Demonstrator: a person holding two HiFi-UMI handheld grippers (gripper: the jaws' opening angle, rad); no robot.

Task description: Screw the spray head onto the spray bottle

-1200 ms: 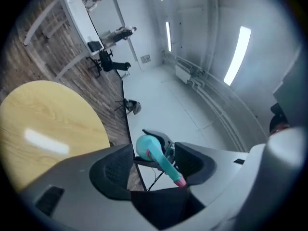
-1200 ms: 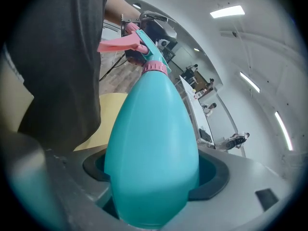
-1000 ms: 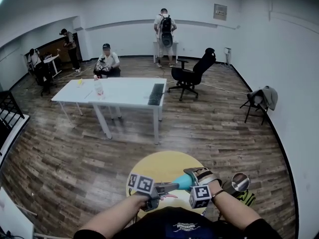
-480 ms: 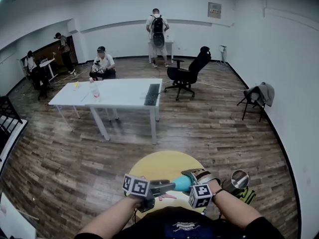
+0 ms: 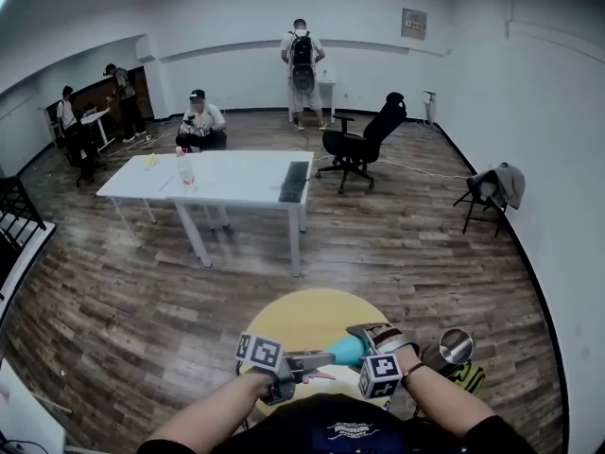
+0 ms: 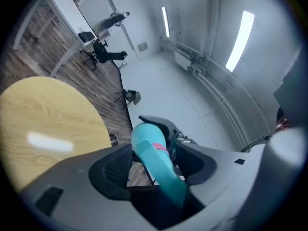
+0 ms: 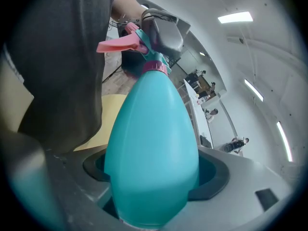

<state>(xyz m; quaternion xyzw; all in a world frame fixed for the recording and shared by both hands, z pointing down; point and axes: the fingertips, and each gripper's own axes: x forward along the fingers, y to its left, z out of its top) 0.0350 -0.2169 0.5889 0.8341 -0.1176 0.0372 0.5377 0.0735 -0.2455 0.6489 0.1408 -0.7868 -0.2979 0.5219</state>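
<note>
My left gripper [image 6: 154, 149] has just been opening its jaws, which stand apart around the spray head [image 6: 150, 141] (it sits on the neck). My right gripper [image 7: 153, 177] clamps the teal spray bottle [image 7: 151, 129] over the round table's [image 5: 302, 312] near edge.

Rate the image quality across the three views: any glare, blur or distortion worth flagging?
Head view: strong fisheye bending, even light, sharp. Left gripper view: dark vignette at the corners, a white glare patch on the yellow table, the spray head close to the lens and soft. Right gripper view: the spray bottle fills the middle, slightly soft; ceiling lights blown out.
</note>
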